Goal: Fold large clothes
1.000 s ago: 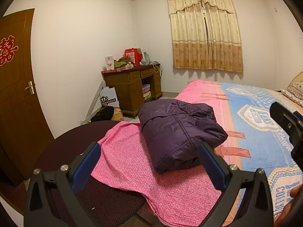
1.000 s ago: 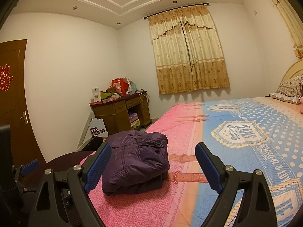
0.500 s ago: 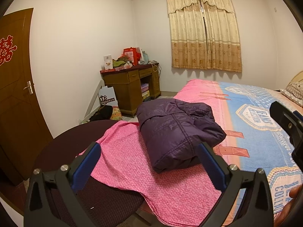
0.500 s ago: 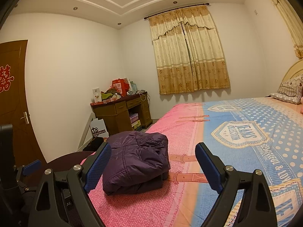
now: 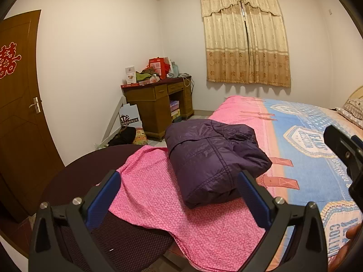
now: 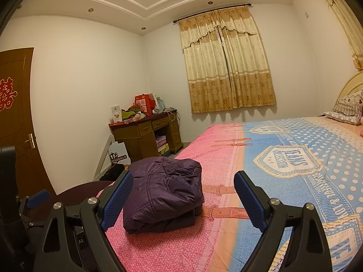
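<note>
A dark purple puffy jacket (image 5: 211, 156) lies folded into a compact bundle on the pink end of the bed cover (image 5: 204, 233). It also shows in the right wrist view (image 6: 165, 195). My left gripper (image 5: 179, 190) is open and empty, held back from the bundle on its near side. My right gripper (image 6: 183, 192) is open and empty, held back from the bundle, which sits to the left between its fingers. The right gripper's body shows at the right edge of the left wrist view (image 5: 344, 151).
The bed (image 6: 295, 158) has a pink and blue printed cover, with a pillow (image 6: 347, 108) at the far right. A dark round chair seat (image 5: 90, 165) stands by the bed corner. A cluttered wooden desk (image 5: 158, 104) and a brown door (image 5: 18, 113) are at left.
Both views have shifted only slightly. The jacket bundle lies as before and both grippers stay open.
</note>
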`<state>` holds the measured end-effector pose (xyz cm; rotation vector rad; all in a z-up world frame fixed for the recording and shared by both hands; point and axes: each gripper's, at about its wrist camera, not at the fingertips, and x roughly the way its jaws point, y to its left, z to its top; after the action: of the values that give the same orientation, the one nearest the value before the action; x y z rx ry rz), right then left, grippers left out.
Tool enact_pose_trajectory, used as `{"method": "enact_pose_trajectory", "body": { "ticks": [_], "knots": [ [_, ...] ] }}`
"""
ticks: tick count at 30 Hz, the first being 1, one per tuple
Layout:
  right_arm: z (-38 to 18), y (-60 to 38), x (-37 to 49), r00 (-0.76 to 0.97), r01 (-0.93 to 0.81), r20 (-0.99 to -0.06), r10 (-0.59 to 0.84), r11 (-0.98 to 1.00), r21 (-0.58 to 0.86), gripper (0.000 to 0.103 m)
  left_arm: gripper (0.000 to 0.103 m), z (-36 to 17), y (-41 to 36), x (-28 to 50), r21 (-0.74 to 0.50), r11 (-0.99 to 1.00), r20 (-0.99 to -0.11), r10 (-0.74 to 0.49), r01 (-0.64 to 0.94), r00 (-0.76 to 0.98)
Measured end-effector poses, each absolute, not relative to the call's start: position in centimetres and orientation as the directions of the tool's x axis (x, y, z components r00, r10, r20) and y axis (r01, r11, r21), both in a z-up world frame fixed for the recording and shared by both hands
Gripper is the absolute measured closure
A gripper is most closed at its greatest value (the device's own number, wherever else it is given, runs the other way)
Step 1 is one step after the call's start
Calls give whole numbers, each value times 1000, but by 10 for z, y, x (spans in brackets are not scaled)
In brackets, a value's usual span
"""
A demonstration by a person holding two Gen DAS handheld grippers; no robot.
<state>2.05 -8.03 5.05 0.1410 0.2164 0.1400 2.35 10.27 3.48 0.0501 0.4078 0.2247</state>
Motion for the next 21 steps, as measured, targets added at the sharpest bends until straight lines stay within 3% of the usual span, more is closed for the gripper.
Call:
{"method": "enact_pose_trajectory", "body": {
  "ticks": [21],
  "knots": [
    [47, -77, 22, 964, -113, -222, 145, 982, 152, 12, 0, 37, 109, 29, 88, 972, -410, 233, -216, 882]
  ]
}}
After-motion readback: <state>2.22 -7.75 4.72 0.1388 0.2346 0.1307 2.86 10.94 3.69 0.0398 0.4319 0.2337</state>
